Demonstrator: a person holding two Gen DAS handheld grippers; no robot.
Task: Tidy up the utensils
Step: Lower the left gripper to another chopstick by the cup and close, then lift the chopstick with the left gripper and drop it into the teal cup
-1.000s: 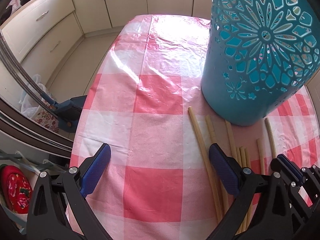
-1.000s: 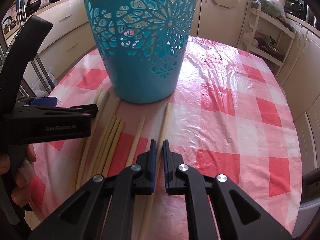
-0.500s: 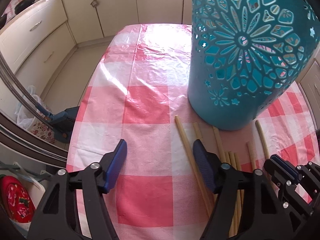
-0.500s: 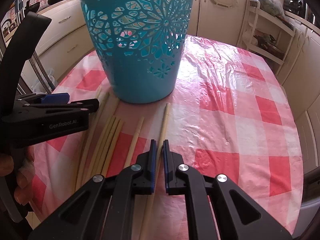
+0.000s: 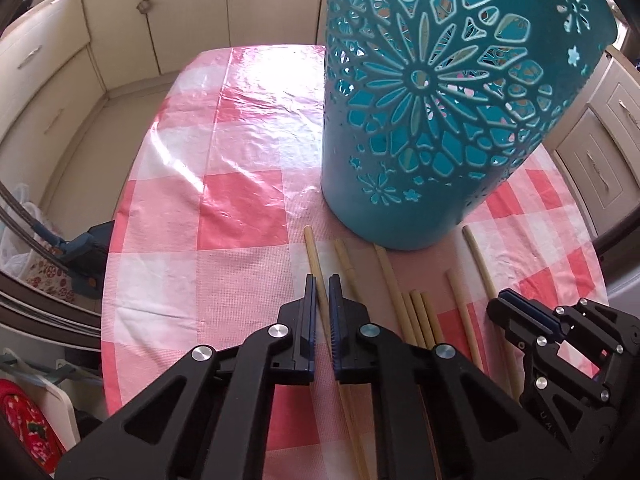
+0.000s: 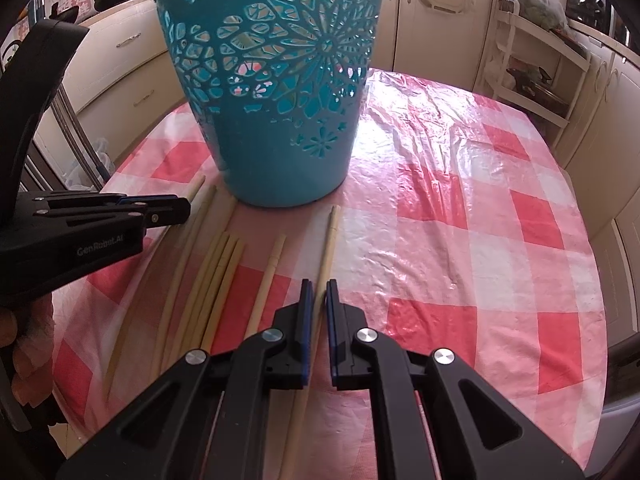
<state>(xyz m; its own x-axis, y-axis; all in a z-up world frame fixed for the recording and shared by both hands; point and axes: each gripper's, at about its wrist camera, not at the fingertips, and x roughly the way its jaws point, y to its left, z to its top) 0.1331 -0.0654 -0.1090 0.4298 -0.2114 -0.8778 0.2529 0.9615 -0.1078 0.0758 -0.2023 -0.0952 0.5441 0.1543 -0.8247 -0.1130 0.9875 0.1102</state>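
Several pale wooden chopsticks point(image 5: 416, 312) lie side by side on the pink checked tablecloth point(image 5: 240, 208) in front of a tall teal cut-out holder point(image 5: 432, 104). My left gripper point(image 5: 319, 292) is shut on the leftmost chopstick point(image 5: 312, 252), which still lies along the cloth. My right gripper point(image 6: 316, 292) is shut on the rightmost chopstick point(image 6: 330, 236). In the right wrist view the holder point(image 6: 280, 92) stands behind the row of chopsticks point(image 6: 216, 276), and the left gripper point(image 6: 176, 210) shows at the left. The right gripper point(image 5: 516, 312) shows at the left wrist view's lower right.
The round table's edge point(image 5: 112, 272) drops off at the left. Cream kitchen cabinets point(image 5: 120, 28) stand behind. A white shelf rack point(image 6: 536, 64) stands at the right. A blue-headed mop point(image 5: 84, 248) rests beside the table.
My left gripper has moved right toward the chopsticks and its jaws have closed from wide open onto the leftmost chopstick. The right gripper has stayed shut on its chopstick.
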